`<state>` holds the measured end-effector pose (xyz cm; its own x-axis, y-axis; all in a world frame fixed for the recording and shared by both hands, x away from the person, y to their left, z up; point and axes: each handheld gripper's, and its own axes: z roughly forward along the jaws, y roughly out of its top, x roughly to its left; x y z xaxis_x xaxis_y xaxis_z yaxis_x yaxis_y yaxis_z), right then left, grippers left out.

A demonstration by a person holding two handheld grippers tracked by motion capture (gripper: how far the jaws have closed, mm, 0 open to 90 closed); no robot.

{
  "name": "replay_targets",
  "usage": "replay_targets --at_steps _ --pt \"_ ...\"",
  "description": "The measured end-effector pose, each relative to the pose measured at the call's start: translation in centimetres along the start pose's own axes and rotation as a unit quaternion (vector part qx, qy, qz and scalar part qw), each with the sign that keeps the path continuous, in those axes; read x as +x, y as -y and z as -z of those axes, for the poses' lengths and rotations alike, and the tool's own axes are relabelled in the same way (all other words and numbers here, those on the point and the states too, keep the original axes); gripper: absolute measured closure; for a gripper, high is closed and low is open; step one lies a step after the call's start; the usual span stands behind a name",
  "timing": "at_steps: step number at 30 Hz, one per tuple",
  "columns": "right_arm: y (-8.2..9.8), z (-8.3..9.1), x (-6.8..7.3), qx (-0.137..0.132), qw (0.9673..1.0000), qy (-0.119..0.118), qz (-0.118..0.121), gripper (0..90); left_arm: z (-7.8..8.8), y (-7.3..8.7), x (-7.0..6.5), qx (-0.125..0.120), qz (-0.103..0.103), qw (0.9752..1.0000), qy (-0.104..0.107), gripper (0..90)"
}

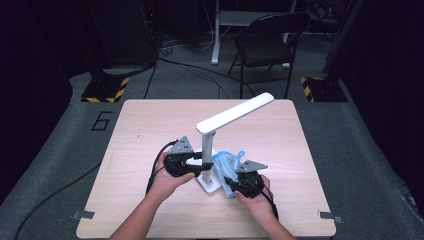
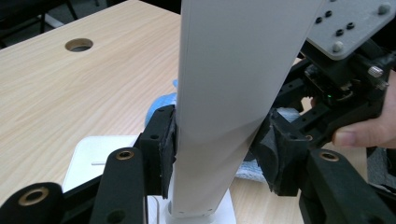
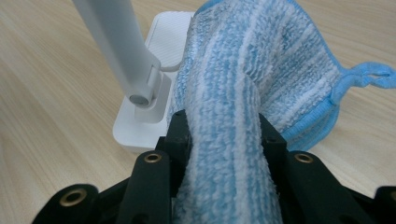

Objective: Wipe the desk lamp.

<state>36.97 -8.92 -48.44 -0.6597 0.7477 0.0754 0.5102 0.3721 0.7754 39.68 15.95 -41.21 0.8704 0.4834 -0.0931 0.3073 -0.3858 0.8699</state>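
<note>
A white desk lamp (image 1: 235, 112) stands on the wooden table (image 1: 145, 125), its stem (image 2: 224, 93) rising from a flat white base (image 2: 93, 154). My left gripper (image 1: 197, 159) comes in from the left, and in the left gripper view it (image 2: 219, 149) is shut on the stem, with a pad pressed against each side. A blue and white striped cloth (image 3: 243, 93) lies bunched against the right of the base (image 3: 159, 42). My right gripper (image 3: 224, 135) is shut on a thick fold of that cloth (image 1: 227, 162). The right gripper (image 2: 336, 93) sits close behind the stem.
A round hole (image 2: 78, 45) is cut in the tabletop far from the lamp. Beyond the table stand a black chair (image 1: 270, 40) and two stands with yellow-black striped bases (image 1: 105, 90). Cables run over the floor at the left.
</note>
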Motion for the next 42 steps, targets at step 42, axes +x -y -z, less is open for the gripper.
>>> replay_targets --at_steps 42 --pt "0.8 -1.5 2.3 0.015 0.9994 -0.029 0.010 64.2 1.5 1.3 0.2 -0.010 -0.009 0.9985 0.052 49.9"
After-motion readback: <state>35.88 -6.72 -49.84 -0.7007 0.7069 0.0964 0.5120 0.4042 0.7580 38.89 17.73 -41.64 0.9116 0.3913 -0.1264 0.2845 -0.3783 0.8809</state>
